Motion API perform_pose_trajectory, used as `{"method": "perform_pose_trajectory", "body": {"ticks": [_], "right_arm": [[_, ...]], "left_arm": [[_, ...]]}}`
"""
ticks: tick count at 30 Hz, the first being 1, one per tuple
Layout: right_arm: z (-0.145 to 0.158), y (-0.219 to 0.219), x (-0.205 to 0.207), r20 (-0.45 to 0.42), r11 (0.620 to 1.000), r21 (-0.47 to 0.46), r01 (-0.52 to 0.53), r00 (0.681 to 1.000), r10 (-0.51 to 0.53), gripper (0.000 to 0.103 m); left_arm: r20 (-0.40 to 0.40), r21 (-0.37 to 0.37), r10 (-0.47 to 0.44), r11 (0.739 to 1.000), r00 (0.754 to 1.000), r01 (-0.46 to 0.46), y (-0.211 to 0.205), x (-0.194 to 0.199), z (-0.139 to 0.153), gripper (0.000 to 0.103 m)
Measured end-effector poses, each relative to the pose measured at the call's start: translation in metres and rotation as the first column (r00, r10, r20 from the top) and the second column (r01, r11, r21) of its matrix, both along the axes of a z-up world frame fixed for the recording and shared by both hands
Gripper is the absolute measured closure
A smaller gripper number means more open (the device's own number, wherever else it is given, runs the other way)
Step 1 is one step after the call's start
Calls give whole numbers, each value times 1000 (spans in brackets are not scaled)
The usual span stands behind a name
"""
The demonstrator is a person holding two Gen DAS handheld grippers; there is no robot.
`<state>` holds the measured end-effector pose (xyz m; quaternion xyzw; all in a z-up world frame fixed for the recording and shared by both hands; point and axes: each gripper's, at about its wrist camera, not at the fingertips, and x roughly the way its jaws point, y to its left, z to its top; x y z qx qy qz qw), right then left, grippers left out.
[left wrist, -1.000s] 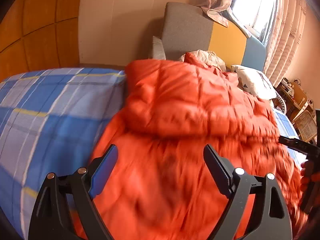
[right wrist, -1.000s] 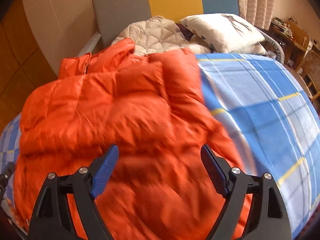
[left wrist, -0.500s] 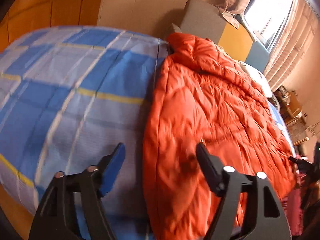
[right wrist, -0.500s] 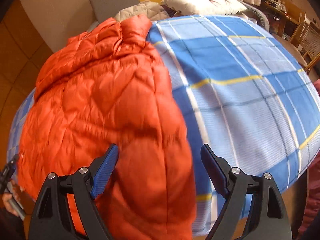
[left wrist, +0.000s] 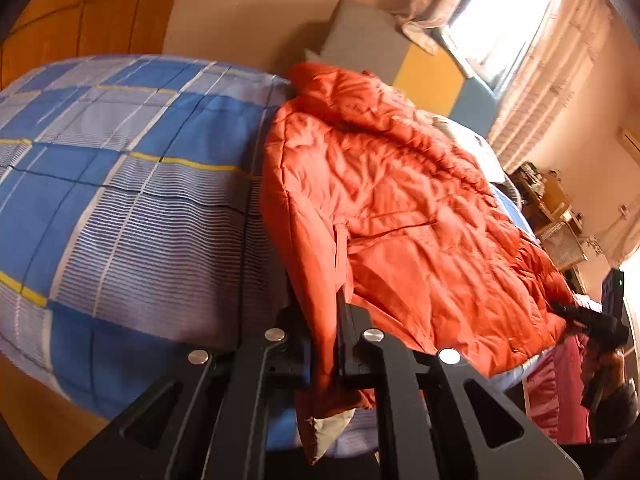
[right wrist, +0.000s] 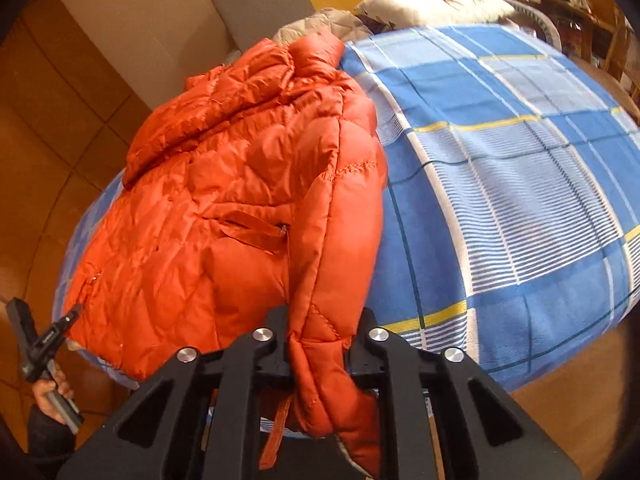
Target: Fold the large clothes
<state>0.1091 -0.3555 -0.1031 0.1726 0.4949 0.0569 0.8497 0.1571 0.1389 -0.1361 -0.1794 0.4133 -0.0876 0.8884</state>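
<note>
Orange down jacket (left wrist: 400, 208) spread across a blue plaid bedspread (left wrist: 132, 200), collar toward the far headboard (left wrist: 432, 76), hem at the near bed edge. Left gripper (left wrist: 324, 344) clenched on the jacket's near left hem corner. Right gripper (right wrist: 320, 344) clamped on the near right hem corner. Pillow (right wrist: 432, 4) far right.

Orange jacket (right wrist: 240, 200) – quilted, glossy cloth; plaid bedsheet (right wrist: 520, 180) – matt woven cloth.
</note>
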Motion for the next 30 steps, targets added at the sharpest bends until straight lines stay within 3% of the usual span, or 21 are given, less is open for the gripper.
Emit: {"method": "perform_pose_trajectory", "body": {"ticks": [5,8,10,12,14,17,19,20,21,22,24,25,28,30], "right_arm": [[24,-2,-21,40,999,-24,-33,999,34,92],[21,-3,-36,22,998,-33,-48,999,49,92],[15,-1,-45,6,998,-41,-50,999,50,92],[7,-2,-49,-4,998,-37,-49,999,49,91],[0,-5,-47,-13,999,-21,-40,999,40,88],[-10,-10,-40,-41,1000,1,-24,999,24,75],[-16,-11,-41,-58,1000,9,-9,998,9,47],[-21,-14,-39,-76,1000,31,-8,997,10,44],[-25,-15,-39,-85,999,37,-5,996,8,44],[-30,-16,-38,-96,999,51,-10,995,15,44],[-39,-15,-39,-121,997,73,-12,992,21,46],[-41,-13,-39,-126,997,71,-20,992,28,60],[-28,-4,-42,-82,994,78,-80,993,86,84],[-13,2,-47,-50,990,67,-124,991,128,90]], "left_arm": [[13,27,-44,999,999,44,0,-39,17,96],[-13,22,-54,998,998,54,4,-62,14,95],[-40,24,-51,998,998,52,5,-73,6,86],[-62,-15,-43,999,997,42,10,-80,-4,64],[-76,-25,-20,1000,997,18,16,-79,-10,53],[-102,-41,-27,999,994,23,18,-76,-20,52],[-116,-51,-42,998,992,36,17,-74,-26,53],[-130,-70,-60,996,990,52,15,-73,-29,53],[-143,-80,-75,995,987,64,13,-74,-32,61],[-150,-73,-90,994,985,80,9,-74,-33,66],[-146,-61,-107,993,983,99,6,-77,-31,87],[-137,-68,-114,992,984,105,6,-79,-28,89],[-91,-82,-136,988,987,129,9,-86,-11,96],[-42,-108,-156,983,987,151,11,-95,5,97]]}}
